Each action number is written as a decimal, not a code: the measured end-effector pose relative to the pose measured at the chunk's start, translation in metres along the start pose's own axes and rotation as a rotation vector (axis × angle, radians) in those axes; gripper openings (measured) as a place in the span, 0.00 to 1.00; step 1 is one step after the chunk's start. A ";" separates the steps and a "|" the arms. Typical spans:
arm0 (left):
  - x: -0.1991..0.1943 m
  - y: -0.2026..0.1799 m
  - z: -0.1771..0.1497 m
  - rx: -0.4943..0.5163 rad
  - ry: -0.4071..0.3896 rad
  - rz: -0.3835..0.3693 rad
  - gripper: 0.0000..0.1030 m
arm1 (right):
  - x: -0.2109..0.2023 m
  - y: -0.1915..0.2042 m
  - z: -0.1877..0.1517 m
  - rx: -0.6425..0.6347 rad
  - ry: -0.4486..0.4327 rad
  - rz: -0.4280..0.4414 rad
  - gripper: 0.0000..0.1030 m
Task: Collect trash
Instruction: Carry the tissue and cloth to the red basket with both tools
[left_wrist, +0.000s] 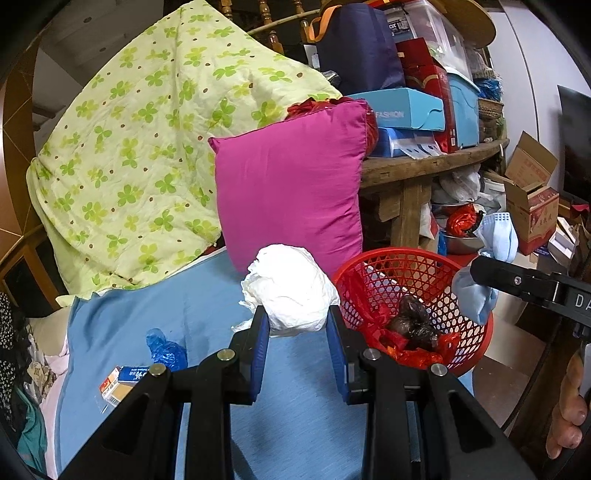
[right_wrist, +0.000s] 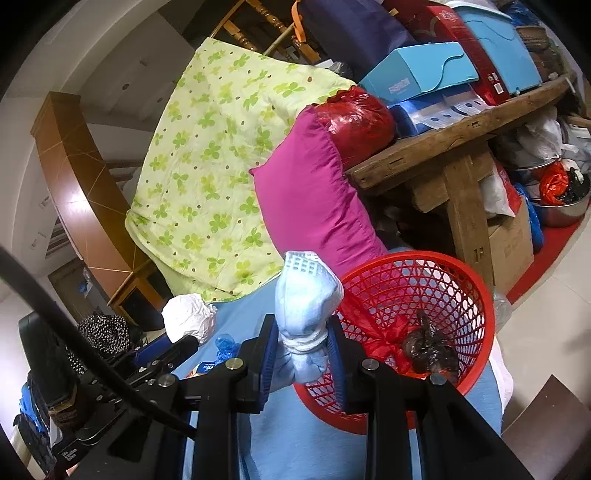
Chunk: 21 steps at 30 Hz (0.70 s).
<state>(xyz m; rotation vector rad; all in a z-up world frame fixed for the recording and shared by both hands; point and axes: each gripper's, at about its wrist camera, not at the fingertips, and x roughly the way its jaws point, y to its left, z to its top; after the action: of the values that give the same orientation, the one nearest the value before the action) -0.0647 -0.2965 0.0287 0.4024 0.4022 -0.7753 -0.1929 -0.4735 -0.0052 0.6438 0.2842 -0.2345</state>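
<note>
My left gripper (left_wrist: 298, 317) is shut on a crumpled white paper wad (left_wrist: 291, 288), held above the blue sheet just left of the red mesh basket (left_wrist: 476, 343). My right gripper (right_wrist: 302, 334) is shut on a light blue face mask (right_wrist: 306, 295), held at the basket's (right_wrist: 476, 288) left rim. The mask also shows in the left wrist view (left_wrist: 496, 236), over the basket's right side. The wad shows in the right wrist view (right_wrist: 188, 317). The basket holds red wrapping (left_wrist: 413, 356) and a dark lump in clear film (left_wrist: 413, 321).
A blue plastic scrap (left_wrist: 166, 349) and a small carton (left_wrist: 118, 384) lie on the blue sheet (left_wrist: 184, 295). A magenta pillow (left_wrist: 291, 184) and green-patterned quilt (left_wrist: 129, 147) stand behind. A cluttered wooden bench (left_wrist: 424, 162) and cardboard boxes (left_wrist: 532, 206) are at the right.
</note>
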 end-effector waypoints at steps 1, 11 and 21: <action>0.001 -0.001 0.001 0.001 0.000 -0.001 0.32 | -0.001 -0.001 0.000 0.001 -0.001 -0.002 0.28; 0.010 -0.015 0.005 0.023 0.005 -0.028 0.32 | -0.008 -0.011 0.004 0.015 -0.027 -0.022 0.28; 0.024 -0.020 0.009 -0.006 0.025 -0.119 0.32 | -0.010 -0.026 0.009 0.020 -0.041 -0.056 0.28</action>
<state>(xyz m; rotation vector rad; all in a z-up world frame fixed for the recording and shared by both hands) -0.0620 -0.3275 0.0206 0.3857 0.4546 -0.8855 -0.2084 -0.4977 -0.0090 0.6509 0.2611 -0.3040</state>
